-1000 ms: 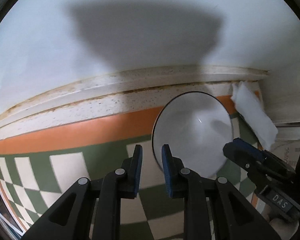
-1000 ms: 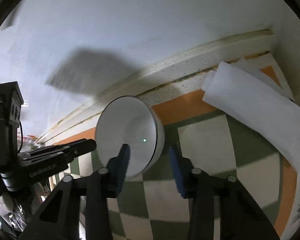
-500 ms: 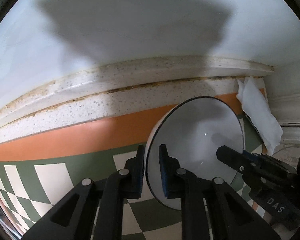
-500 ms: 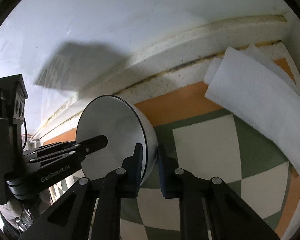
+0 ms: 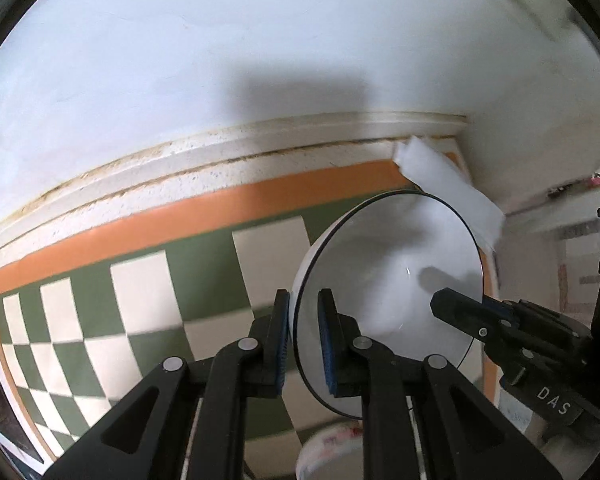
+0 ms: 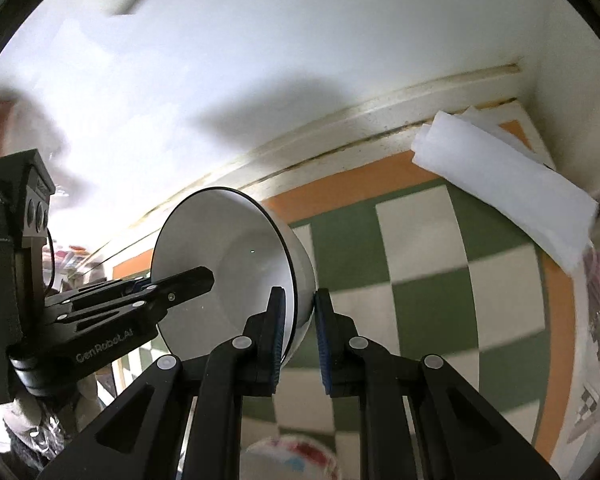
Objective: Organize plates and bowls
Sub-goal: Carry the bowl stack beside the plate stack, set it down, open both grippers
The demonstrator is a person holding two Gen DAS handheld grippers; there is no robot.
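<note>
We had each hand-held gripper, left (image 5: 303,338) and right (image 6: 296,340), clamped on the white bowl's (image 5: 388,292) rim, lifted off the desk (image 5: 204,280), nothing stacked yet.

A mat (image 5: 204,272) with green and cream squares and an orange edge lies on a speckled pale counter (image 5: 228,164). The counter runs along the far side of the mat, and a white wall (image 5: 220,60) stands behind it. A folded white paper towel (image 6: 508,188) lies on the mat's far right corner, close to where two walls meet. Near the mat's front edge sits a round white thing with red marks (image 6: 288,456), too blurry to name.
</note>
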